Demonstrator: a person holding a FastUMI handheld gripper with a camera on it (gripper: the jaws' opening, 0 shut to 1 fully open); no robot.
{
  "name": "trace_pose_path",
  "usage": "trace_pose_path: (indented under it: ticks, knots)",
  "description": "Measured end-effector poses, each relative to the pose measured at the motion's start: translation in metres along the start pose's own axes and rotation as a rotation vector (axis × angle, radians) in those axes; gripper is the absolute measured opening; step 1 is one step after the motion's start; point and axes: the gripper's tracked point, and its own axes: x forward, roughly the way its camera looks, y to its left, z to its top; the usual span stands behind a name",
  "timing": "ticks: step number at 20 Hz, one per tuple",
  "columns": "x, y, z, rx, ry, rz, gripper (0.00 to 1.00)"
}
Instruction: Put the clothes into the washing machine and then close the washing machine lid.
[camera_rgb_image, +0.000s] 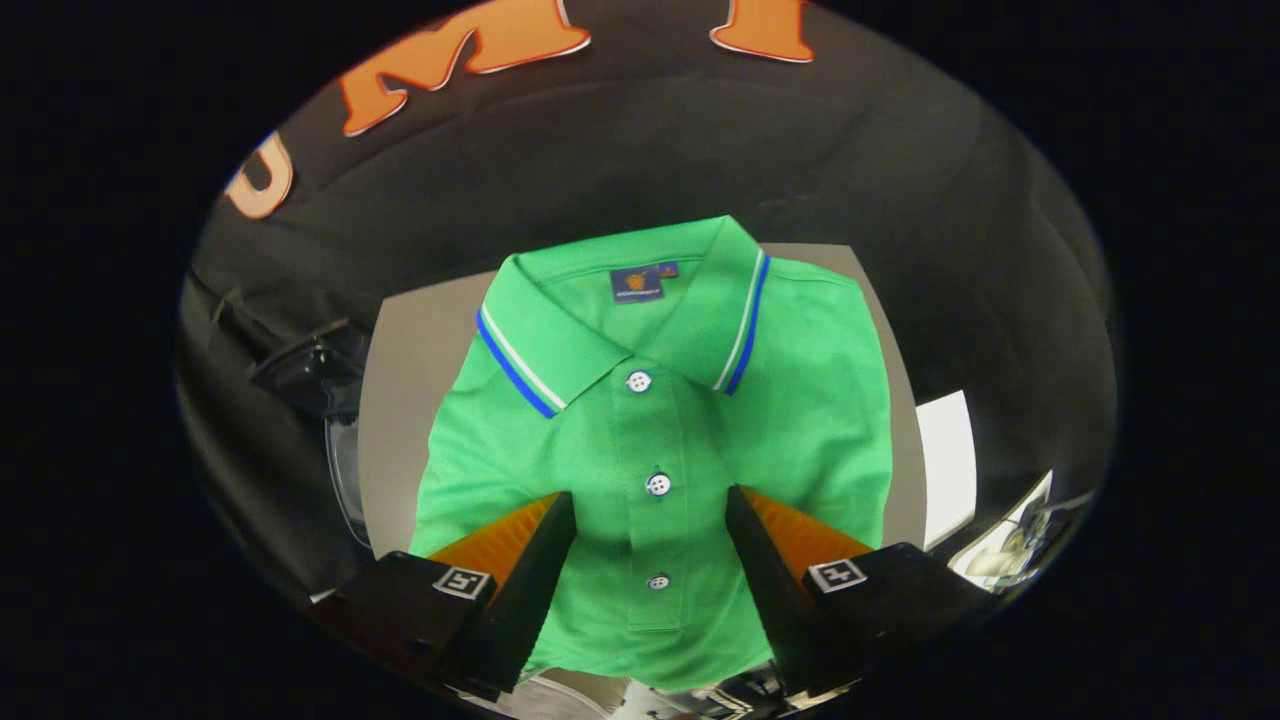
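A folded green polo shirt (660, 440) with a blue and white striped collar lies flat on a grey table (405, 400), buttons facing up. My gripper (650, 505) hovers over its lower half, open, with the two fingers spread either side of the button placket. The left finger (545, 560) and right finger (755, 560) frame the middle and lowest buttons. Whether the fingertips touch the fabric is unclear. Left of the table, a dark rounded part with a clear rim (335, 440) may be the washing machine.
The black cloth wall rises right behind the table. A white sheet or panel (945, 465) lies off the table's right side, with light-coloured clutter (1010, 545) beyond it. A black object (305, 365) sits at the table's left edge.
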Motion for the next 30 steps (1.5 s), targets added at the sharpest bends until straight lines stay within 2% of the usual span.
trace_pose_path:
  ticks: [5,7,14,15,17,18,19,22,24,26,30]
  knots:
    - [0.000,-0.005,0.000,-0.029,0.005,0.030,0.95]
    - [0.000,-0.008,0.000,-0.025,-0.006,0.039,0.86]
    - [-0.005,-0.006,0.005,0.012,-0.094,0.100,0.31]
    - [-0.003,-0.006,0.003,0.003,-0.120,0.112,0.27]
    - [-0.004,-0.006,0.004,0.025,-0.212,0.121,0.18]
    - [-0.007,-0.008,0.006,0.047,-0.291,0.121,0.18]
    - [-0.005,-0.007,0.008,0.056,-0.387,0.117,0.10]
    - [-0.004,-0.007,0.023,0.152,-0.715,0.080,0.10]
    - [-0.016,0.010,0.042,0.205,-0.928,0.128,0.09]
    - [-0.030,0.021,0.052,0.221,-1.017,0.147,0.09]
    - [-0.101,0.042,0.025,0.217,-1.163,0.154,0.09]
